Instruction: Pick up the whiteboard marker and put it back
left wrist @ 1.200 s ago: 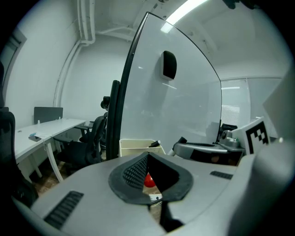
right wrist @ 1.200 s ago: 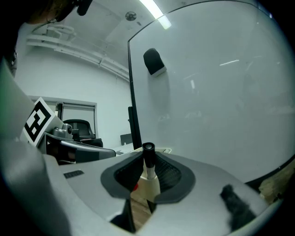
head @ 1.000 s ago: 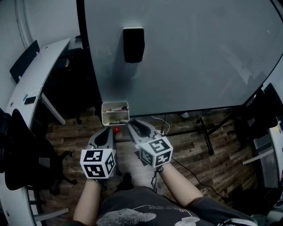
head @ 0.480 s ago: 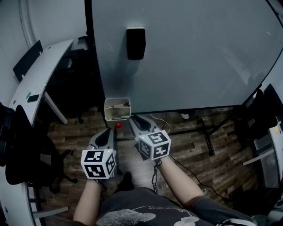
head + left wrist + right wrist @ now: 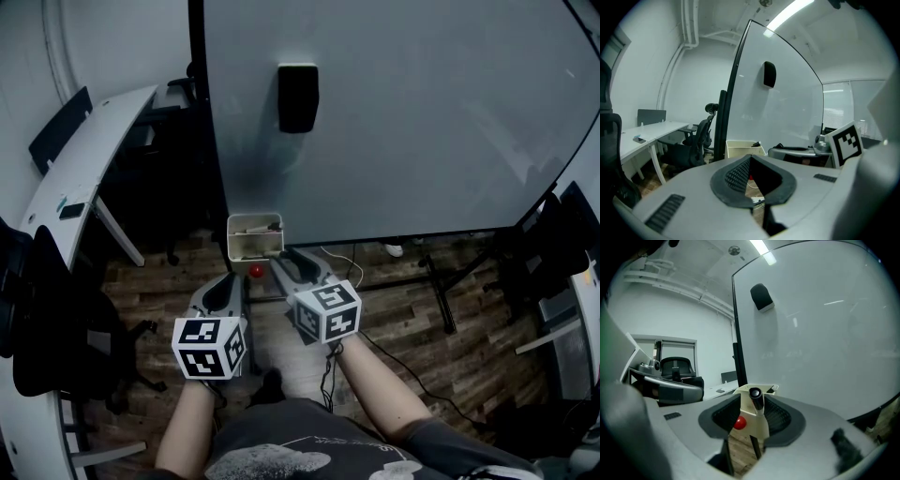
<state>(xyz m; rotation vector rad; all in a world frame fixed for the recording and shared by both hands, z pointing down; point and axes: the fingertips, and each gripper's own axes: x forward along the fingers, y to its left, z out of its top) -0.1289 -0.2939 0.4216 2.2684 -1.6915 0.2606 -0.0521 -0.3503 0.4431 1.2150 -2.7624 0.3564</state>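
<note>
The whiteboard marker (image 5: 756, 400) points its dark round end at the right gripper view's camera and stands between the pads of my right gripper (image 5: 752, 416). Those jaws are opening, and a gap shows on the marker's left side. Just beyond it is the cream holder box (image 5: 255, 236) fixed at the whiteboard's (image 5: 422, 112) lower edge, with other pens lying in it. In the head view my right gripper (image 5: 282, 257) sits at the box's near right corner. My left gripper (image 5: 233, 279) hovers lower left of the box, its tips together and holding nothing.
A black eraser (image 5: 298, 97) clings to the whiteboard above the box. A small red ball (image 5: 255, 271) shows under the box. A white desk (image 5: 84, 159) and dark office chairs (image 5: 56, 319) stand at the left. Cables (image 5: 349, 270) and the board's stand legs (image 5: 436, 286) cross the wooden floor.
The right gripper's jaws have spread apart around the marker. The head camera's view has shifted a little; both hands stay close to where they were.
</note>
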